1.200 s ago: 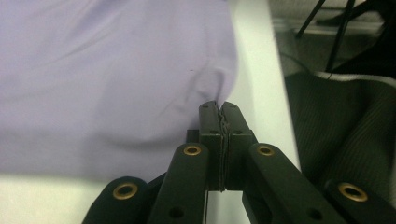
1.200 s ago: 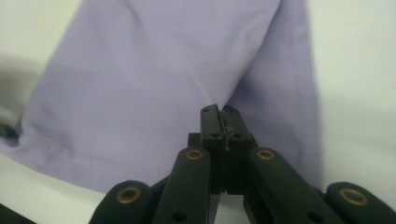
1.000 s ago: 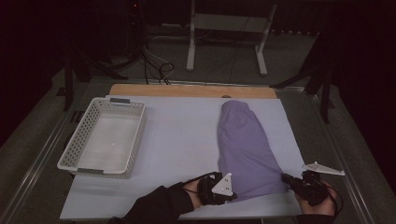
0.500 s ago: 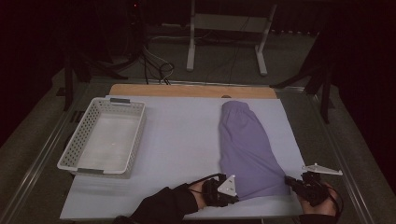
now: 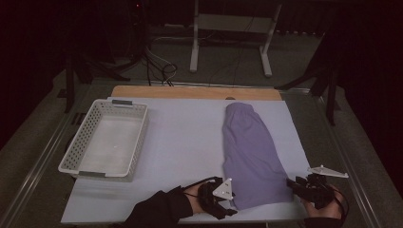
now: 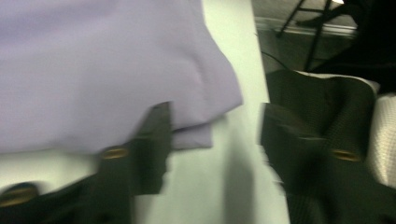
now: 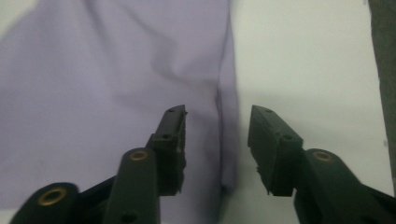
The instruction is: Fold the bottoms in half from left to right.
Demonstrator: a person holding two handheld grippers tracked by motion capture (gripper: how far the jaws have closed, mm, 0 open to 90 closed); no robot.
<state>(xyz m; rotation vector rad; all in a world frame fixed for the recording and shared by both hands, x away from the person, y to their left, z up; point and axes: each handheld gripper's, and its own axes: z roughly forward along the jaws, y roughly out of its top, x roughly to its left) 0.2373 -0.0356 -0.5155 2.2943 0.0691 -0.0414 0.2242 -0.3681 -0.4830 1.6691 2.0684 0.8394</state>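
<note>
- Item: folded lilac garment (image 5: 254, 154) is laid lengthwise on the pale blue mat (image 5: 185, 142), right of centre, near end close to the mat's front edge. White mesh basket (image 5: 104, 140) stands well apart at the left, nothing seen in it.
- L gripper (image 5: 227, 202) is held at the garment's near-left corner. Its jaws have just been opening and now stand apart; in the left gripper view the corner (image 6: 205, 133) lies between them, one jaw over the cloth, no pinch seen.
- R gripper (image 5: 295, 186) is held at the near-right corner. Its jaws have likewise just been opening and stand apart, with the folded side edge (image 7: 226, 135) running between them; the pads are not pressed on it.
- Judged step: release after laying or smoothing the near hem (a re-grip for a further fold is also poss.).
- Rec.: both grippers to be drawn back low and straight, so no layer is snagged.
- If re-gripped: all layers to be taken at each corner, both sides lifted evenly.
- Risk: corner layers at L are stepped; top ply alone may be caught.
</note>
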